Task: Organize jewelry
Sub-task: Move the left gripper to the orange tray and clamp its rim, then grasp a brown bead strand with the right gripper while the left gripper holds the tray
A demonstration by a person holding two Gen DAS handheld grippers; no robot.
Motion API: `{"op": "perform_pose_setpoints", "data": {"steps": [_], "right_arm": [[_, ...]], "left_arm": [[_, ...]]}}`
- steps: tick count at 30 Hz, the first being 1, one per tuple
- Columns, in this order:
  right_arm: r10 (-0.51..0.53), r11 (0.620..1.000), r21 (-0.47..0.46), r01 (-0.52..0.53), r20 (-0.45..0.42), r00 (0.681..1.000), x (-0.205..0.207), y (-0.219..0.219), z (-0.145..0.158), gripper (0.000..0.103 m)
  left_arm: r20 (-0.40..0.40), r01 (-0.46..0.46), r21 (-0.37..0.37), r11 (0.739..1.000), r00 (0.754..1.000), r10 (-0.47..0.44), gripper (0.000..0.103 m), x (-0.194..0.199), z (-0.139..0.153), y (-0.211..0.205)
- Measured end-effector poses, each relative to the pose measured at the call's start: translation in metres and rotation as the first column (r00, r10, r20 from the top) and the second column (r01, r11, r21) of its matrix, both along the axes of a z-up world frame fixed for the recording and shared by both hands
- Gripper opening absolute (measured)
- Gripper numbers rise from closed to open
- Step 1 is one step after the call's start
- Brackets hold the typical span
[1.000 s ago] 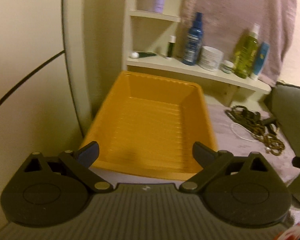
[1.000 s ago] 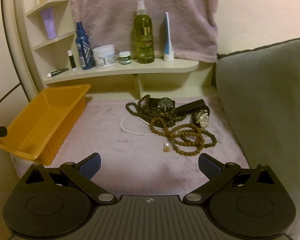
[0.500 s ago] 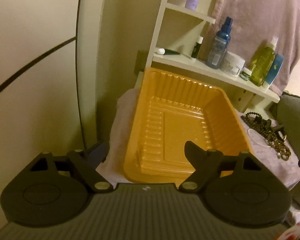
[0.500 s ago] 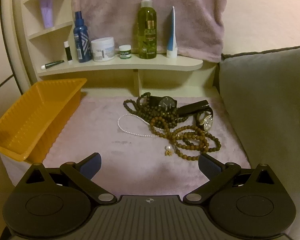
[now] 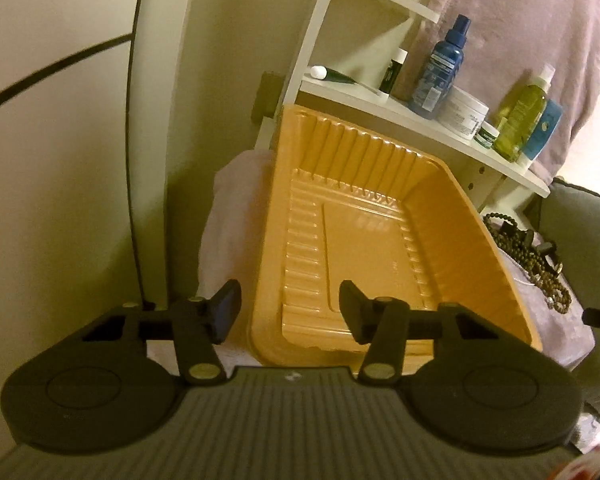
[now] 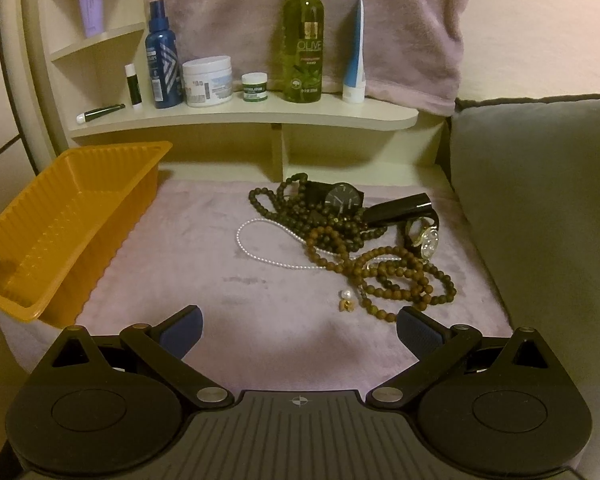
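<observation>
Left wrist view: the left gripper (image 5: 288,312) sits over the near left corner of the orange tray (image 5: 452,216), one finger outside the left wall, the other inside the basin.
Left claw: its jaws have just been closing and stand about half open; the tray's corner is between them, but the pads do not yet press on it, so nothing is held.
Right claw: the right gripper (image 6: 298,330) is wide open and empty, hovering over bare cloth right of the tray.
Step in hand: likely taking hold of the tray to steady or reposition it before loading.
Doing it well: pinch the thin wall squarely below the rim and close gently, since the ribbed plastic looks flimsy and could buckle; keep the tray flat on the pink cloth (image 6: 220,248).
Jewelry place: a tangled heap well to the right of the tray, none in it yet.
Jewelry look: brown bead strands (image 6: 396,276), darker bead strands (image 6: 292,208), a white pearl string (image 6: 256,256), a black-faced watch (image 6: 342,199), a gold-rimmed watch (image 6: 426,240), and a small pearl earring (image 6: 346,300) lying apart on the tray side of the heap.
Tray look: empty, glossy, ribbed walls.
</observation>
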State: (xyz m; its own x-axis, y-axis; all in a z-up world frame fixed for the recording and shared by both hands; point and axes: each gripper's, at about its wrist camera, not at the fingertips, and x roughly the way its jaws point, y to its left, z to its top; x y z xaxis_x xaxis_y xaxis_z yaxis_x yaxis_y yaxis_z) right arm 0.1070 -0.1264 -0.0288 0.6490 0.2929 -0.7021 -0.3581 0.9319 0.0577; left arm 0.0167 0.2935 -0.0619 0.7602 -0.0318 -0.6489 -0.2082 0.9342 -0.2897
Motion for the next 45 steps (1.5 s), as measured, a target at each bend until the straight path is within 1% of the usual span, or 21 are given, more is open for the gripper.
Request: {"op": "perform_pose_setpoints", "data": {"steps": [2,10,12,17,20,21,23,27,28,30,32,33,36,40,41,45], "right_arm": [[-0.005,1.0,0.0,0.005,-0.004,1.0,0.003,0.0,-0.001,0.103],[-0.014,1.0,0.004,0.014,-0.009,1.0,0.01,-0.002,-0.003,0.103],[-0.018,1.0,0.008,0.018,-0.011,1.0,0.011,-0.004,-0.003,0.103],[-0.028,0.999,0.021,0.028,-0.006,1.0,0.013,-0.008,-0.001,0.103],[-0.036,0.999,0.027,0.036,-0.005,0.999,0.015,-0.012,0.0,0.103],[-0.039,0.999,0.03,0.039,-0.006,0.999,0.015,-0.013,0.0,0.103],[-0.045,0.999,0.031,0.045,-0.008,0.999,0.016,-0.015,0.0,0.103],[-0.053,0.998,0.038,0.053,-0.008,0.999,0.017,-0.02,0.0,0.103],[-0.053,0.998,0.04,0.053,-0.008,0.999,0.018,-0.021,0.0,0.103],[-0.057,0.997,0.043,0.057,-0.009,0.998,0.018,-0.023,-0.001,0.103],[-0.061,0.997,0.049,0.061,-0.008,0.998,0.019,-0.025,-0.001,0.103],[-0.063,0.997,0.052,0.063,-0.005,0.998,0.02,-0.026,-0.001,0.103],[-0.07,0.996,0.058,0.07,0.0,0.998,0.022,-0.029,-0.002,0.103],[-0.072,0.996,0.063,0.071,0.024,0.997,0.024,-0.034,-0.005,0.103],[-0.073,0.996,0.063,0.071,0.033,0.997,0.025,-0.036,-0.006,0.103],[-0.066,0.997,0.047,0.063,0.063,0.996,0.026,-0.045,-0.011,0.102]], "left_arm": [[-0.006,0.004,0.004,1.0,1.0,-0.004,0.038,0.002,-0.001,-0.002],[-0.023,-0.014,0.012,1.0,1.0,0.014,0.03,0.005,-0.004,-0.004],[-0.031,-0.007,0.02,1.0,1.0,0.008,0.029,0.006,-0.004,-0.006],[-0.04,-0.023,0.005,1.0,0.999,0.023,0.029,0.01,-0.006,-0.005],[-0.051,-0.017,0.014,1.0,0.999,0.018,0.029,0.012,-0.006,-0.008],[-0.058,-0.015,0.014,1.0,0.998,0.016,0.027,0.013,-0.007,-0.008],[-0.07,-0.014,0.024,1.0,0.997,0.016,0.017,0.015,-0.007,-0.011],[-0.071,-0.021,0.052,0.998,0.997,0.025,0.014,0.015,-0.004,-0.016],[-0.069,-0.024,0.067,0.997,0.997,0.029,0.013,0.015,-0.003,-0.018],[-0.064,-0.014,0.118,0.993,0.998,0.021,0.012,0.014,0.003,-0.024],[-0.067,-0.011,0.164,0.986,0.997,0.023,0.007,0.015,0.01,-0.031],[-0.067,-0.011,0.188,0.982,0.997,0.024,0.007,0.015,0.014,-0.035],[-0.075,0.005,0.28,0.96,0.997,0.017,0.005,0.017,0.023,-0.052],[-0.078,0.012,0.37,0.929,0.997,0.018,0.004,0.017,0.031,-0.076],[-0.077,0.012,0.388,0.922,0.997,0.019,0.004,0.017,0.032,-0.082],[-0.075,0.003,0.424,0.906,0.997,0.032,0.003,0.018,0.037,-0.101]]}}
